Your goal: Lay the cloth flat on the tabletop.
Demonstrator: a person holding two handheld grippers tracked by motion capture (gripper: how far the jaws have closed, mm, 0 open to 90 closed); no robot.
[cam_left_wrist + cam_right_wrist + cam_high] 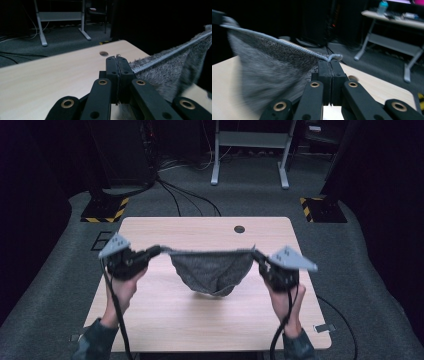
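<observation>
Grey cloth (212, 272) hangs stretched above the wooden table (165, 320), its 2 top corners clamped in the left gripper (159, 251) and right gripper (256, 255). The right gripper view blurs its fuzzy nap (no label readable); the left gripper view shows its ribbed hem sharply.

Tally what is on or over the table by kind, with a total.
Cloths: 1, a grey cloth stretched between the grippers, its bottom sagging toward the table.
Grippers: 2, the left gripper and the right gripper, each shut on one end of the cloth's edge.
Total: 3
</observation>
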